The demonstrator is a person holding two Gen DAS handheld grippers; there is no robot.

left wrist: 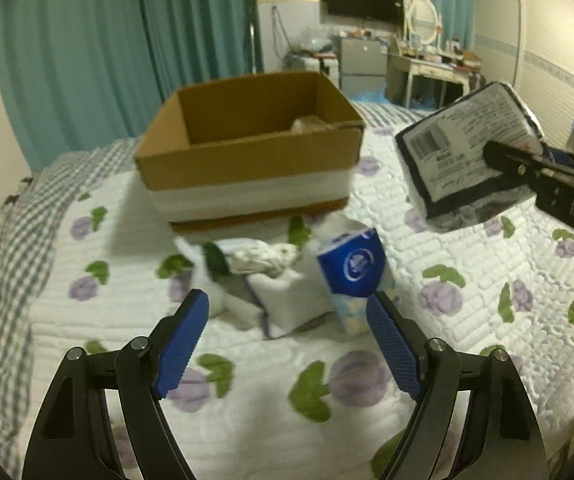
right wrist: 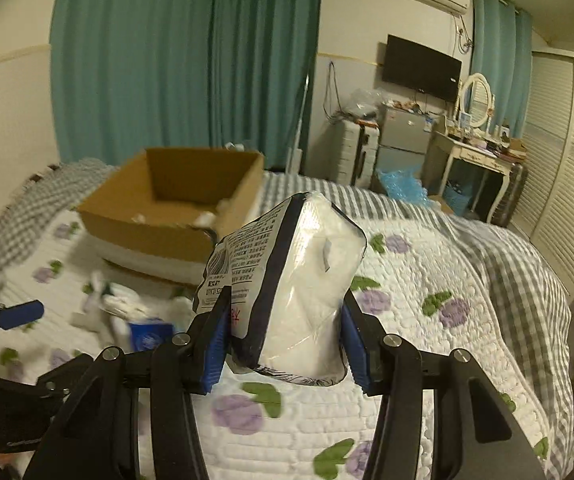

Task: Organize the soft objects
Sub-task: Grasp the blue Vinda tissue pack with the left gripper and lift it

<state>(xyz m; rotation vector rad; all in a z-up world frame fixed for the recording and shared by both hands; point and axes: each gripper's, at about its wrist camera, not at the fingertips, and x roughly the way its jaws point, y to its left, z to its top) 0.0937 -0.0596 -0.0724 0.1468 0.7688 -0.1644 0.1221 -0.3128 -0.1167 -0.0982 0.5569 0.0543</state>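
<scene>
The right gripper (right wrist: 283, 340) holds a white tissue pack (right wrist: 287, 276) between its jaws, raised above the bed (right wrist: 427, 280), right of the cardboard box (left wrist: 247, 148). The left gripper (left wrist: 287, 344), jaws wide, hovers near a blue tissue pack (left wrist: 353, 266) and crumpled cloths (left wrist: 263, 258)

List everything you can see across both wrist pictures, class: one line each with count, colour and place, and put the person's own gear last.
cardboard box: one, brown with a white band, open, on the bed's far side.
white pack: one, white with dark edging and printed label, held above the quilt.
tissue pack: one, blue, on the quilt before the box.
soft white items: a small pile, white, left of the tissue pack.
quilt: one, white with purple flowers, covering the bed.
curtains: teal, behind the box.
left gripper: one, black with blue fingers, open above the pile.
right gripper: one, clamping the white pack.
</scene>
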